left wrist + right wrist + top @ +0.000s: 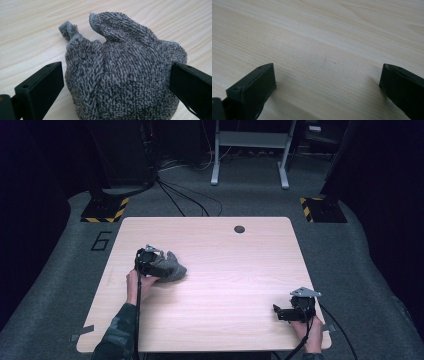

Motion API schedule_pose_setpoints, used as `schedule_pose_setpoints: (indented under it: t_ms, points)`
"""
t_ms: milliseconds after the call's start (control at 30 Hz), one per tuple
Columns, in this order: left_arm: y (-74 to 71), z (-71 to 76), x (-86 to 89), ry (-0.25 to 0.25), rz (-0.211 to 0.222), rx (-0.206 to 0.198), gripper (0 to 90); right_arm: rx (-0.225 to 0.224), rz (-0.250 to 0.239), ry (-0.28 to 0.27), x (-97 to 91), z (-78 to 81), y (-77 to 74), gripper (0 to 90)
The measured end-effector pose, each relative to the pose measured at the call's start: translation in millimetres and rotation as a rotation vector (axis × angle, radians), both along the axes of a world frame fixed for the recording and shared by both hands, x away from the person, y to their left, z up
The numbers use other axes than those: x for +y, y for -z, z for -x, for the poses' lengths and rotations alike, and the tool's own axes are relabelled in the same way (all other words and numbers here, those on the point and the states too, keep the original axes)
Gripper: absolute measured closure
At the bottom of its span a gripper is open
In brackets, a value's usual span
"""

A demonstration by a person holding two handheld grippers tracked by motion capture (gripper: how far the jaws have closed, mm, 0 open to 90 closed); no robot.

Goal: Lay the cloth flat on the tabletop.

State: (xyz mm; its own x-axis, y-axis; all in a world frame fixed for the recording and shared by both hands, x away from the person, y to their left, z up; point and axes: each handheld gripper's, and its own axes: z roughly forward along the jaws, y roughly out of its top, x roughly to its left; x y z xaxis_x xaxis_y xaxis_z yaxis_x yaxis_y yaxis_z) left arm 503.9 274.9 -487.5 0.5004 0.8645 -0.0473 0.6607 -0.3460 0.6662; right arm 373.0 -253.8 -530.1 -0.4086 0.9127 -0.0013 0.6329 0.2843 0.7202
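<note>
Crumpled grey terry cloth point(122, 75) between jaws.

Only legible marking: a dark digit "6" point(102, 241) on the grey floor carpet point(60, 270) just left of the table's point(210, 320) far-left corner; the yellow-black hazard stripes on the two stand bases point(105, 210) carry no text, nothing readable on the grippers or cloth.
</note>
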Motion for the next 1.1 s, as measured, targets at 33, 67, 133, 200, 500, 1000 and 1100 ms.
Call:
schedule_pose_setpoints:
  t_ms: [33, 67, 133, 200, 500, 1000, 1100]
  points:
    - [0.9, -0.4, -0.5, 0.002, -0.001, 0.000, 0.7, 0.000, 0.000, 0.000, 0.0, 0.0, 0.0, 0.0]
    - [1.6, -0.8, -0.8, 0.008, 0.000, 0.006, 0.7, 0.000, 0.000, 0.000, 0.0, 0.0, 0.0, 0.0]
    - [3.4, -0.7, -2.3, 0.006, 0.002, 0.010, 4.1, 0.000, 0.000, 0.000, 0.0, 0.0, 0.0, 0.0]
    - [4.4, -0.9, -2.9, 0.008, 0.006, 0.005, 8.8, 0.000, 0.000, 0.000, 0.0, 0.0, 0.0, 0.0]
    - [12.0, 0.5, -6.1, 0.038, 0.034, 0.046, 32.2, 0.000, 0.001, 0.000, 0.0, 0.0, 0.0, 0.0]
    - [2.2, 10.0, -8.9, 0.075, 0.066, -0.012, 55.8, 0.002, 0.002, 0.000, 0.1, 0.1, -0.1, 0.1]
    - [-3.9, 15.7, -12.1, 0.074, 0.090, -0.040, 55.8, -0.001, 0.001, 0.001, 0.2, 0.1, 0.1, 0.1]
